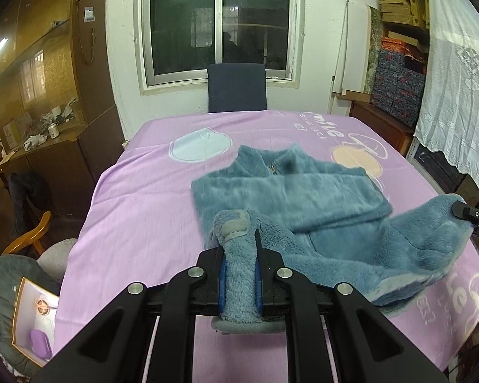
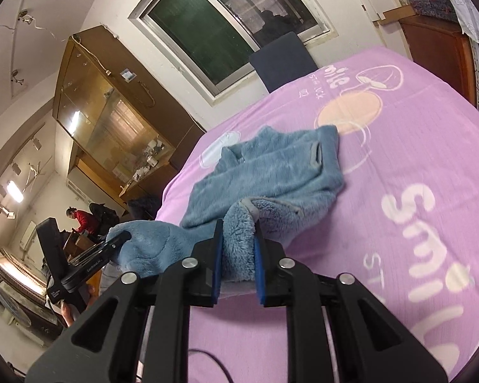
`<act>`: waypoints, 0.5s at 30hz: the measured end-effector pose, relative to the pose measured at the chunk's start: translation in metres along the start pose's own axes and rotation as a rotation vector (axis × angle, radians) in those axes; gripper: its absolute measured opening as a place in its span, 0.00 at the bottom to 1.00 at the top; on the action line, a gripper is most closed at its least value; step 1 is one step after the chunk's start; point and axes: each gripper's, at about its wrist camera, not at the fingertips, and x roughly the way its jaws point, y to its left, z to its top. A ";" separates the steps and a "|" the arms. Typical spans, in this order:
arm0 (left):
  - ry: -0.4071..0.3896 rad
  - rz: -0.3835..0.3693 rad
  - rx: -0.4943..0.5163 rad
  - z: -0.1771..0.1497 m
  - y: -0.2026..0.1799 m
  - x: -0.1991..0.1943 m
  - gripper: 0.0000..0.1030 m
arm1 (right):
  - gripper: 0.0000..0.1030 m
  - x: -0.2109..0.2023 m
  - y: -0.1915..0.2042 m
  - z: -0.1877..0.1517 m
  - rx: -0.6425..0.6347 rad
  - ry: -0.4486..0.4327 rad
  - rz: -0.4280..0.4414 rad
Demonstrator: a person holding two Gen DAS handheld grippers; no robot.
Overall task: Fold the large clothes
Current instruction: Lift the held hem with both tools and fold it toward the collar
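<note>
Blue fleece jacket (image 1: 290, 191) lies on the pink sheet (image 1: 137, 210), collar and zip pointing away from you toward the window, both sleeves already folded across the chest. Its long axis runs straight out from you, hem nearest, collar farthest. You have the near hem lifted at both corners, so the body ahead is what the hem must travel over; judged from this, the coming move is a carry forward along that axis, hem toward collar. Your left gripper (image 1: 239, 271) has its blue pads clamped on a rolled wad of fleece at the hem's left corner, grey binding showing just above the fingertips. Your right gripper (image 2: 238, 255) is pinched the same way on the right corner, the fleece bunched thick between the pads. Both corners sit off the sheet, the hem sagging in a curve between them. Neither hand is clearly nearer the collar; the right-wrist view is tilted, so level is hard to judge. Beyond the bed: dark chair (image 1: 237, 87), window (image 1: 217, 22), glass cabinet (image 1: 32, 73) to the left.
</note>
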 end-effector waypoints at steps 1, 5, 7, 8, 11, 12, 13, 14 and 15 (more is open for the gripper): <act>0.001 0.002 -0.004 0.005 0.001 0.005 0.13 | 0.15 0.004 -0.002 0.006 0.003 0.000 0.000; 0.004 0.007 -0.012 0.020 0.006 0.022 0.13 | 0.15 0.016 -0.002 0.024 0.003 -0.002 -0.006; 0.008 0.011 -0.015 0.027 0.008 0.030 0.13 | 0.15 0.023 -0.002 0.034 0.000 -0.005 -0.012; 0.010 0.015 -0.014 0.030 0.009 0.034 0.13 | 0.15 0.027 -0.003 0.039 0.000 -0.008 -0.014; 0.013 0.029 -0.009 0.040 0.011 0.048 0.13 | 0.15 0.042 -0.005 0.054 0.007 -0.012 -0.020; 0.014 0.033 -0.010 0.043 0.012 0.053 0.13 | 0.15 0.047 -0.005 0.059 0.008 -0.013 -0.023; 0.017 0.034 -0.014 0.046 0.013 0.058 0.13 | 0.15 0.051 -0.006 0.063 0.007 -0.013 -0.027; 0.020 0.034 -0.020 0.048 0.015 0.063 0.13 | 0.15 0.057 -0.006 0.067 0.007 -0.012 -0.031; 0.025 0.034 -0.026 0.051 0.017 0.068 0.13 | 0.15 0.065 -0.008 0.073 0.007 -0.011 -0.038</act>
